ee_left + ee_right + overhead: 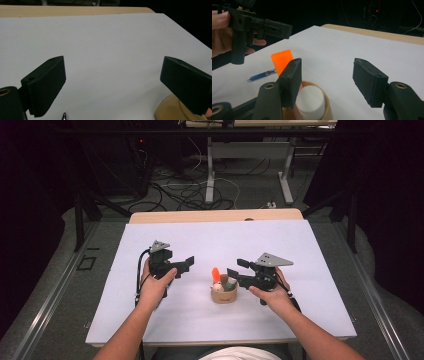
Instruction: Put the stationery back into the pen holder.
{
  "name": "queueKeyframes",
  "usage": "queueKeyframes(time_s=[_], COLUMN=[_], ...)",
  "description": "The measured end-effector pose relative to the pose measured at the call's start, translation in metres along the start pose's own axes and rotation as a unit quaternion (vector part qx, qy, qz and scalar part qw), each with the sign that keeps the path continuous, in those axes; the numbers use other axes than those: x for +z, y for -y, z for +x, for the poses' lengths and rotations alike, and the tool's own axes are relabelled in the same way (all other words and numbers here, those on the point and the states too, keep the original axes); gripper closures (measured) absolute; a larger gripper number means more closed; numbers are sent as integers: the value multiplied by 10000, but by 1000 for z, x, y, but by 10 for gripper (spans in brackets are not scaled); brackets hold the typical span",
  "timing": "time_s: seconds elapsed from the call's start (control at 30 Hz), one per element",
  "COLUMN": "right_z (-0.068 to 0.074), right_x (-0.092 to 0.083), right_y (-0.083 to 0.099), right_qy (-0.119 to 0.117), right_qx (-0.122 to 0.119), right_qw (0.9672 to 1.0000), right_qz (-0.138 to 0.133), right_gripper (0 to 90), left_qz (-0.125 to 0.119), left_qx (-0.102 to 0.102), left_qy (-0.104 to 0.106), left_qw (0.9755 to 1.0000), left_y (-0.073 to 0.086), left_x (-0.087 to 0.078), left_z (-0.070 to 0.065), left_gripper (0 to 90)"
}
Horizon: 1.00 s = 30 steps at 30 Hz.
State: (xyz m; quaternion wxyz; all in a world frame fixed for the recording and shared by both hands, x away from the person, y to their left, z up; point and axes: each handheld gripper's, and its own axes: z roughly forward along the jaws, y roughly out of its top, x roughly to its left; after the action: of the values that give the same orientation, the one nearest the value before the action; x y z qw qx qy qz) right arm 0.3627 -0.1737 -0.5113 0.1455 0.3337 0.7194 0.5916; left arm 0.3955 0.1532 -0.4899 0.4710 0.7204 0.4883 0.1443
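Holding a gripper in each hand, you have both raised over the white sheet (pixel 300 250) that covers the bench. Your right gripper (pixel 235 268) points toward the middle of the sheet, just above and beside the tan round holder (pixel 224 295), which stands near the centre of the sheet a little toward your edge. In the right gripper view its jaws are spread with nothing between them; the holder (pixel 327 105) sits below the jaw at the left of that view, and a white-topped cylinder (pixel 310 100) and an orange marker (pixel 282 60) stand up out of it. From the high view the orange marker (pixel 216 274) leans up out of the holder next to a darker-capped item too small to make out.

Your left gripper (pixel 187 262) hovers well to the left of the holder, its jaws also spread wide and empty, as the left gripper view shows (pixel 112 87); the holder's rim (pixel 170 110) peeks in beneath the jaw at the right of that view. A blue pen (pixel 262 74) lies flat on the sheet between the two grippers, apart from the holder.
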Motion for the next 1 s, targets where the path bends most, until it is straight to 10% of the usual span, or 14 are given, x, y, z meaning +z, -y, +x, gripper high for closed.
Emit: queueKeyframes(time_s=[0.57, 1.0], right_z=[-34, -54], right_x=[-10, -16], right_y=[-2, -2], right_qy=[819, 1616], right_qx=[293, 585], right_qw=[9962, 9848], right_qz=[6, 267], right_gripper=[314, 173], left_qz=[135, 135], left_qx=[27, -119], left_qy=[-218, -273], left_qw=[9997, 9995], left_y=[4, 8], left_x=[-7, -12], left_z=[11, 18], left_gripper=[67, 67])
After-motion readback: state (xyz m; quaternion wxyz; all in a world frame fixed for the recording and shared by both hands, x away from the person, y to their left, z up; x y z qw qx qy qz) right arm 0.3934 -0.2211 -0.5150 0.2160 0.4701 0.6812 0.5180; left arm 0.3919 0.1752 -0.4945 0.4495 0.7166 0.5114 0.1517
